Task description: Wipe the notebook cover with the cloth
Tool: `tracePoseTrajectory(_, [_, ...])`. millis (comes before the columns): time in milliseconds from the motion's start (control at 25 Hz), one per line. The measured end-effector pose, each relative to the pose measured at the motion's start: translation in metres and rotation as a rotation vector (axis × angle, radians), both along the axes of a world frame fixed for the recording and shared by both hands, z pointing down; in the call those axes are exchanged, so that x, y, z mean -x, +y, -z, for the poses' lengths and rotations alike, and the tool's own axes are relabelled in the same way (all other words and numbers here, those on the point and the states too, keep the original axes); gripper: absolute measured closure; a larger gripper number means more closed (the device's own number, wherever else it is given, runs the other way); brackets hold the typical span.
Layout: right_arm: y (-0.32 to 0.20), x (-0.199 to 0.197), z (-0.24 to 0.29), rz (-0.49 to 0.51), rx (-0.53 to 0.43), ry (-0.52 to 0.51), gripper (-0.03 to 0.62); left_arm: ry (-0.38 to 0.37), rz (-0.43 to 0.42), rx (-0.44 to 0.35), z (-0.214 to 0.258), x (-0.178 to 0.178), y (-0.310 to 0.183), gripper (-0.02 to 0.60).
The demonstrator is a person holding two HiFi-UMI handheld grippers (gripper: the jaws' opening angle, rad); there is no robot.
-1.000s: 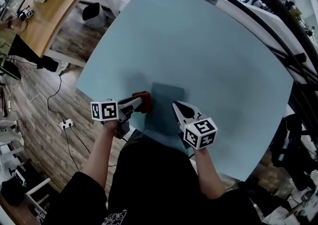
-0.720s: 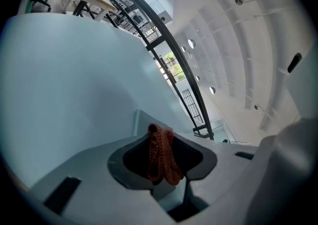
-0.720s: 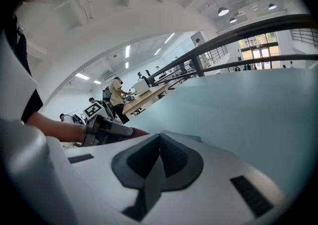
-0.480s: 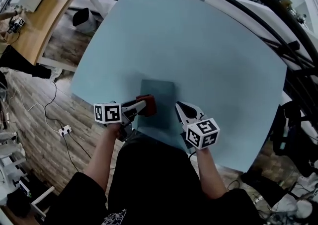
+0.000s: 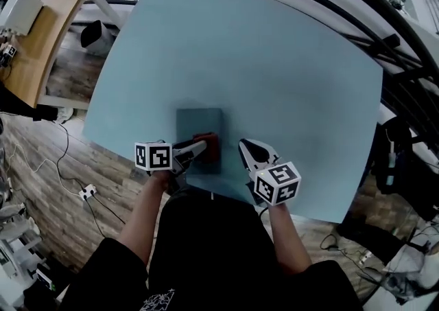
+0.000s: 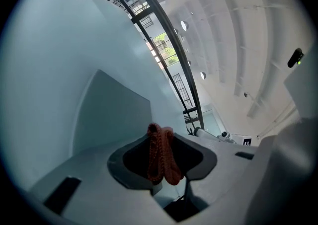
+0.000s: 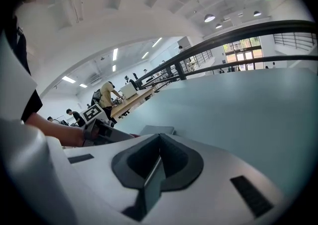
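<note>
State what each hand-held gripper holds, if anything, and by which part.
The left hand-held gripper pinches the red cloth by a bunched fold; the right hand-held gripper is shut on nothing.

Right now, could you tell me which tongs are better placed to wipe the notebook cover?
The left. The left tongs are shut on the red cloth, which is over the notebook. The right tongs are shut, empty, off to the notebook's side.

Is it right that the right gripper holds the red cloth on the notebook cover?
Not quite: the left gripper holds the red cloth on the notebook cover, as the left gripper view shows; the right gripper is shut and empty.
</note>
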State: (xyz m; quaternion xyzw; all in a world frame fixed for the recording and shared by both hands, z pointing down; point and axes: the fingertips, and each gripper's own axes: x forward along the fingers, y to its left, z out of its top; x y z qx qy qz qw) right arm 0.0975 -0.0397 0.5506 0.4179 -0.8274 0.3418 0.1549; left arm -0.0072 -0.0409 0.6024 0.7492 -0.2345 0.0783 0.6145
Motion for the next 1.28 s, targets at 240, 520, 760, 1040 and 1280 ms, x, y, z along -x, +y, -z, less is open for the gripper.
tracePoseTrajectory(240, [0.009, -0.022, -0.003, -0.051, 0.008, 0.006, 0.586, 0.003, -0.062, 0.015, -0.007, -0.024, 0.004, 0.449])
tracePoseTrajectory(520, [0.016, -0.034, -0.006, -0.057, 0.014, 0.007, 0.586, -0.016, -0.052, 0.025, -0.014, -0.024, 0.008, 0.449])
tracePoseTrajectory(760, [0.015, -0.021, -0.005, -0.017, 0.01, 0.001, 0.586, -0.033, -0.023, 0.028, -0.017, -0.007, 0.011, 0.449])
tracePoseTrajectory(1040, [0.012, 0.002, -0.008, 0.034, 0.016, -0.008, 0.586, -0.059, 0.018, 0.025, -0.018, 0.022, 0.009, 0.449])
tracePoseTrajectory(1280, [0.01, 0.019, -0.007, 0.084, 0.017, -0.022, 0.586, -0.08, 0.051, 0.028, -0.017, 0.04, 0.008, 0.449])
